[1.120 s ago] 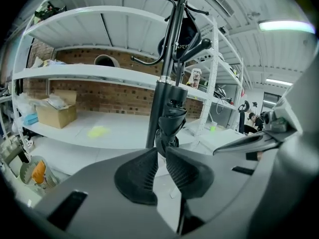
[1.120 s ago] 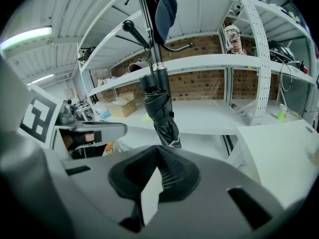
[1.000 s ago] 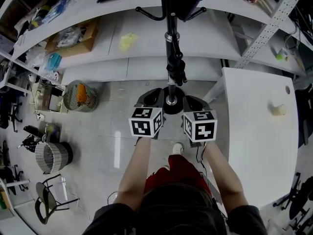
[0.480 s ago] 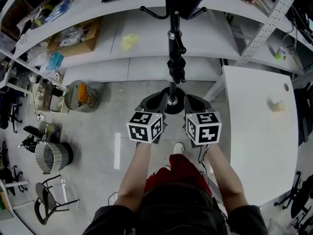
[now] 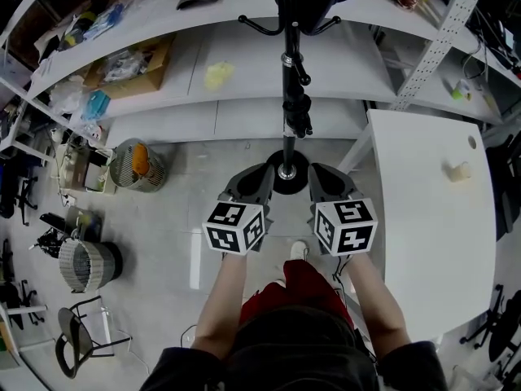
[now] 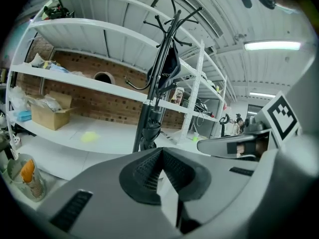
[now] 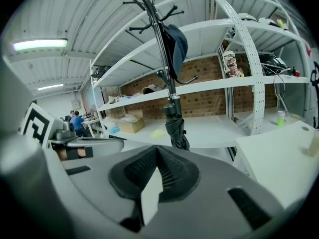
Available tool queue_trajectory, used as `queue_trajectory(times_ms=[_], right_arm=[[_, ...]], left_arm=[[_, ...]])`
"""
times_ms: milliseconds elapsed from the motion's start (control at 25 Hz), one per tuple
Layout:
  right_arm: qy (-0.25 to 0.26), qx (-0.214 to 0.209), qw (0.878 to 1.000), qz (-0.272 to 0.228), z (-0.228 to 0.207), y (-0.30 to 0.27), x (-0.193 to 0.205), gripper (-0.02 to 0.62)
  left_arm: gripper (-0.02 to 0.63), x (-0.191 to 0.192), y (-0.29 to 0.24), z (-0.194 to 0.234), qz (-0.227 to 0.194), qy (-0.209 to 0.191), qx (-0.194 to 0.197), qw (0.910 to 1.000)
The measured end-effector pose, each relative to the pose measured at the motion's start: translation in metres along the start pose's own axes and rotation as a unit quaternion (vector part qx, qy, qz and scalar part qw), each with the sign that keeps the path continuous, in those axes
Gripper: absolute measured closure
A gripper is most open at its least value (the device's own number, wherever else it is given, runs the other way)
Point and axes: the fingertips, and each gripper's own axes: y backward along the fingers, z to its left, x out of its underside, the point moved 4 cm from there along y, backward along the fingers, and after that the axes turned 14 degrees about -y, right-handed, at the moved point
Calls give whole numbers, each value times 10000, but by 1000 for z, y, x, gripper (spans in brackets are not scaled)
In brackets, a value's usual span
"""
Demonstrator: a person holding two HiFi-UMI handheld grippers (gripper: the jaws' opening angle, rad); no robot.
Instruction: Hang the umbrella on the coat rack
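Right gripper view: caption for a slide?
Shut, empty right gripper faces the folded umbrella hanging on the coat rack.

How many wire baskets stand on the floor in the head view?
2. One wire basket, holding something orange, stands by the lowest shelf; the other stands farther left in the picture, above a black chair. Others may be hidden under the shelves.

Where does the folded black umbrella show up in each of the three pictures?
Head view: the umbrella is upper centre, against the black pole.
Left gripper view: centre, low on the pole.
Right gripper view: centre, low on the pole.
Shared landmark: the coat rack.
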Motion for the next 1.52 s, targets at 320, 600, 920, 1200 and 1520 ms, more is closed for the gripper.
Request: queue_trajectory(times_ms=[320,600,920,1200,1520], right_arm=[[-13,-165,9992,-356,17,37,-3,578],[59,-192,9981,-586,27,69,-3,578],[105,-423,9954,-857,48,99,-7,578],[141,-604,9923,-1076,69,120,-7,578],[167,-678,9900,-1228,88,143,0,578]], left_arm=[[595,-7,38,-6,-224,-175,-63,9996],[595,-15,67,-8,-402,-313,-79,9987],[595,-23,102,-10,-598,-430,-128,9972],[594,-23,125,-14,-689,-444,-134,9965],[595,-23,152,-26,-798,-547,-155,9952]])
